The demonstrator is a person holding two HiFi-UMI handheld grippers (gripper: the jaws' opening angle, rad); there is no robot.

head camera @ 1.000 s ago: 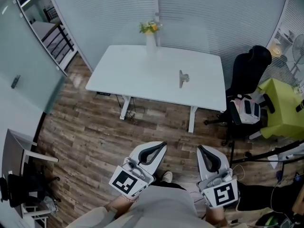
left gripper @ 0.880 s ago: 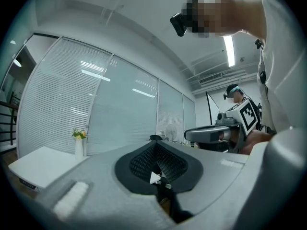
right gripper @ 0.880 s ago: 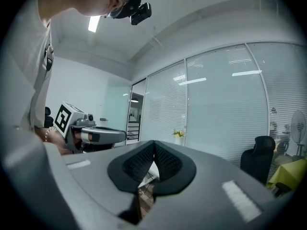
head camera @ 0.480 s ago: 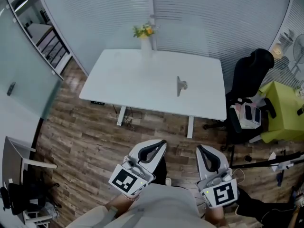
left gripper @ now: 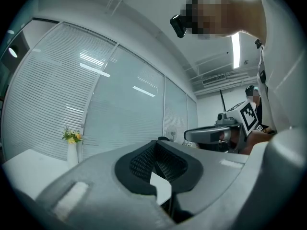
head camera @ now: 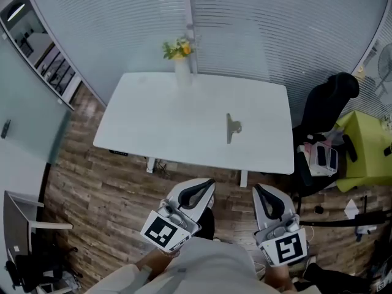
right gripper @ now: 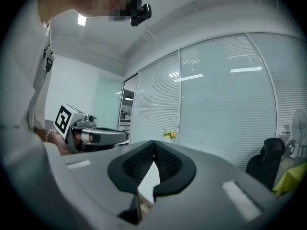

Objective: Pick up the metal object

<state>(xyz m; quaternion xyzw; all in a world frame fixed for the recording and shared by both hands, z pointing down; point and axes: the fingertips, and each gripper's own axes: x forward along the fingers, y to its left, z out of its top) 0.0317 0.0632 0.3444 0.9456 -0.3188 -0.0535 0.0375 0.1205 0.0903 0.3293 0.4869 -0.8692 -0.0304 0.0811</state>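
Closest to me, I hold my left gripper (head camera: 207, 187) and my right gripper (head camera: 258, 192) side by side at waist height, both pointing forward toward the desk. In the left gripper view the two dark ribbed pads meet at their tips, with nothing between them. The right gripper view shows the same: jaws closed together and empty. Each gripper shows at the edge of the other's view, level with it and a little apart.

Below and ahead of the grippers lies the brown wood-plank floor (head camera: 104, 185). Beyond it stands the white rectangular desk (head camera: 153, 127), with its near edge just ahead of my gripper tips in the head view.

The small grey metal object (head camera: 232, 128) stands on the desk, right of its middle and nearer the near edge than the far one. Nothing touches it, and it is well apart from both grippers.

At the desk's far edge, left of centre, stands a white vase of yellow flowers (head camera: 182, 73). A black office chair (head camera: 324, 103) sits off the right end of the desk, with a yellow-green surface (head camera: 364, 158) beside it. Behind everything runs a wall of glass panels with pale blinds (head camera: 257, 29).
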